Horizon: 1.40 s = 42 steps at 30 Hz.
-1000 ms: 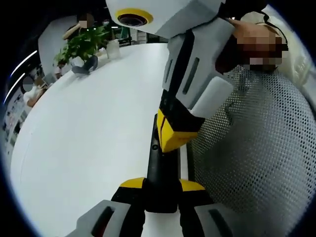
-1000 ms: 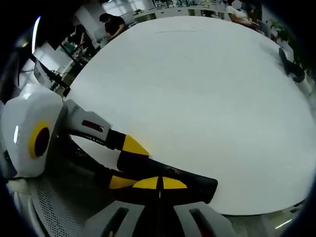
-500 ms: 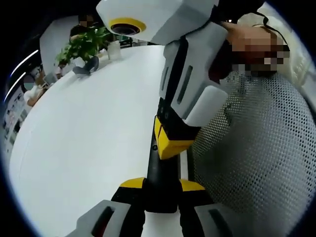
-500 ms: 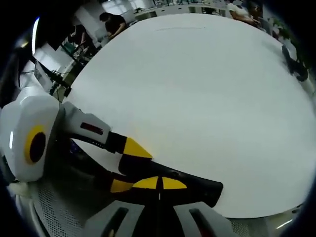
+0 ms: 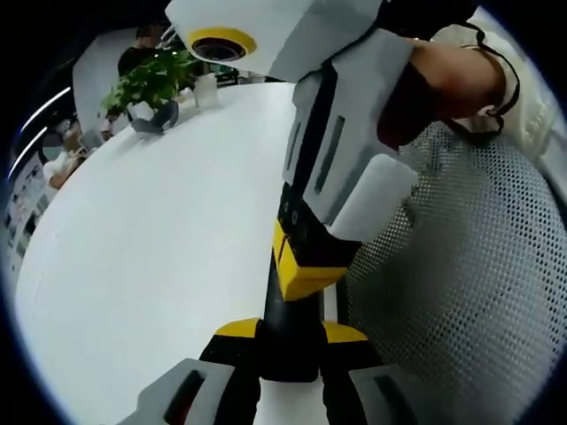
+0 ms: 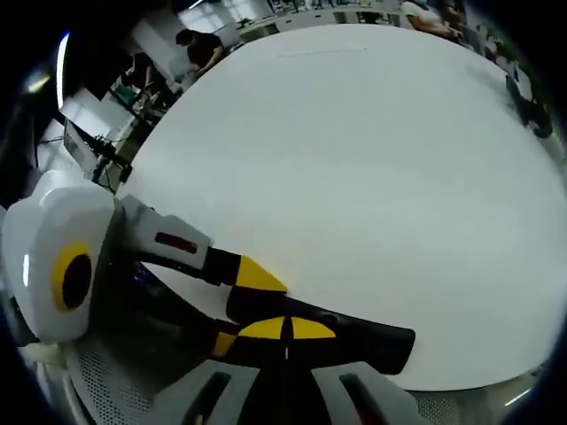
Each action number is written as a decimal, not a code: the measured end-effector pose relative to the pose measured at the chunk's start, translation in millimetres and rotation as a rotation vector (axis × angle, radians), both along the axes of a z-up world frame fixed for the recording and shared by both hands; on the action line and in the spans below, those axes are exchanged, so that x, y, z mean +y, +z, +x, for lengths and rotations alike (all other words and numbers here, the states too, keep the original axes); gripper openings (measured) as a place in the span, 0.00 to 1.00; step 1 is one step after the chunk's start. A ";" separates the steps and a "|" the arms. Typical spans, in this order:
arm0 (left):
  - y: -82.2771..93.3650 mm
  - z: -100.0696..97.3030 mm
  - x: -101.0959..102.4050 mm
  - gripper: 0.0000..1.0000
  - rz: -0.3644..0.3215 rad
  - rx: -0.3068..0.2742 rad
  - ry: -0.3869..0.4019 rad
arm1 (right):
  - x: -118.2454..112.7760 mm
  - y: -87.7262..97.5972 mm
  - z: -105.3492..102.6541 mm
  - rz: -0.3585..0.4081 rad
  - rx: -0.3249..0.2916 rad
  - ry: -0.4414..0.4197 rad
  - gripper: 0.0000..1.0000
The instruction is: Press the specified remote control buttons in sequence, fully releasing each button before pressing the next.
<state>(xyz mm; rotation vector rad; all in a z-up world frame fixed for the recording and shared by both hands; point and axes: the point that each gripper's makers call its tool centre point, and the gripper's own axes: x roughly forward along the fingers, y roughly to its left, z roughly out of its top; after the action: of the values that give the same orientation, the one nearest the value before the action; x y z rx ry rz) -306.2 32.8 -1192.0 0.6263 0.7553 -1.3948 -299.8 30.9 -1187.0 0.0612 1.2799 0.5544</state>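
A long black remote control (image 5: 285,312) lies lengthwise over the white table's (image 5: 159,230) near edge. My left gripper (image 5: 291,335) is shut on its near end, yellow tips on either side. My right gripper (image 5: 301,270) comes down from above with its yellow tips together, resting on the remote's top face. In the right gripper view, my right gripper (image 6: 285,329) is shut with its tips against the remote (image 6: 376,341), which runs off to the right. The left gripper (image 6: 241,305) enters from the left and clamps the remote.
A grey mesh chair (image 5: 461,292) is close on the right of the remote. A potted plant (image 5: 151,84) stands at the table's far side. A hand (image 5: 461,75) holds the right gripper. People (image 6: 199,44) sit beyond the table, and a dark object (image 6: 532,111) lies at its far right.
The right gripper's tip has slid slightly along the remote toward my left gripper. The left gripper keeps the same hold on the remote.
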 end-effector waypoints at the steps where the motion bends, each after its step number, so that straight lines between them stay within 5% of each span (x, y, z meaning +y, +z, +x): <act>1: 0.1 0.3 -0.1 0.23 0.000 0.000 -0.001 | -0.5 2.3 1.4 0.005 -0.006 -0.004 0.00; 14: 0.0 0.3 -1.1 0.23 0.011 -0.008 0.008 | -1.5 1.4 0.4 -0.015 -0.025 -0.002 0.00; 22: -0.3 0.3 -0.1 0.23 -0.001 -0.034 0.011 | 1.8 9.2 2.2 0.083 -0.044 -0.046 0.00; 28: -0.2 1.3 -0.6 0.23 -0.016 -0.037 0.011 | -1.5 51.5 34.5 0.189 -0.307 -0.106 0.00; 37: 1.5 19.1 3.2 0.22 -0.020 -0.086 0.044 | -10.9 112.4 56.2 0.251 -0.566 -0.113 0.00; 42: 1.5 38.5 6.8 0.22 -0.001 -0.127 0.027 | -21.3 151.6 68.4 0.309 -0.713 -0.160 0.23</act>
<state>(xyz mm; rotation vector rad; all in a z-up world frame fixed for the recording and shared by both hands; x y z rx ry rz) -267.7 39.6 -1190.5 0.6947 0.6595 -1.3178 -231.4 9.7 -1035.3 0.2018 0.4861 0.5623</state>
